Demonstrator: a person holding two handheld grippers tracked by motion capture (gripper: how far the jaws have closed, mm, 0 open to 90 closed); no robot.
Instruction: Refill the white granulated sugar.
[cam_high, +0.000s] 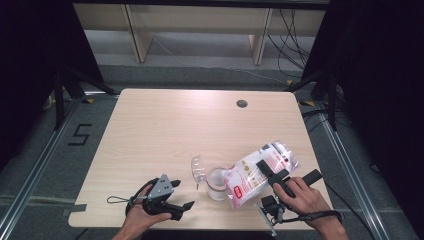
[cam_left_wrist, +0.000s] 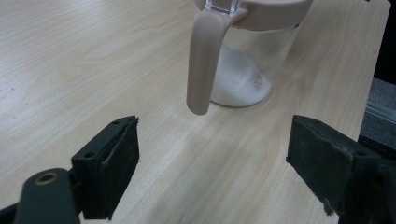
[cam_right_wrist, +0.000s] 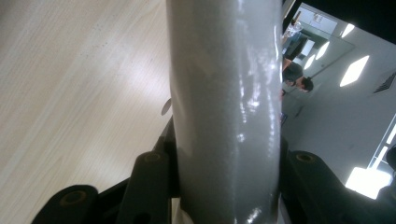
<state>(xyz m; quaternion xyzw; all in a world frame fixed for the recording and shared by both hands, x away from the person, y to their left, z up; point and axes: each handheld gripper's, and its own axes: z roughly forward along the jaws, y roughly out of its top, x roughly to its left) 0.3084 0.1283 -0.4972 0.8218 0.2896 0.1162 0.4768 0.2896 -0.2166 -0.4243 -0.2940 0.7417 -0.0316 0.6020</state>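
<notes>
Item 1: right claw (cam_high: 268, 172), lower right of the high view, clamped on a white plastic bag with red print (cam_high: 255, 172); bag tipped toward the lower left, its low end over the jar. In the right gripper view, the bag (cam_right_wrist: 224, 107) seen as a glossy grey-white column up the middle of the frame, pressed between both black jaws at the bottom.

Item 2: clear round jar with a pale pink rim and flip lid (cam_high: 217, 183), lower centre of the high view, upright on the table, lid swung open at its upper left. In the left gripper view, upper centre, same jar (cam_left_wrist: 252, 60) with white powder (cam_left_wrist: 240, 84) lying in its bottom and a pink strap hanging down its near side.

Item 3: left claw (cam_high: 184, 194), lower left of the high view, open and gripping nothing, just left of the jar and apart from it.

Item 4: light wooden table (cam_high: 165, 130), carrying all of the above.
</notes>
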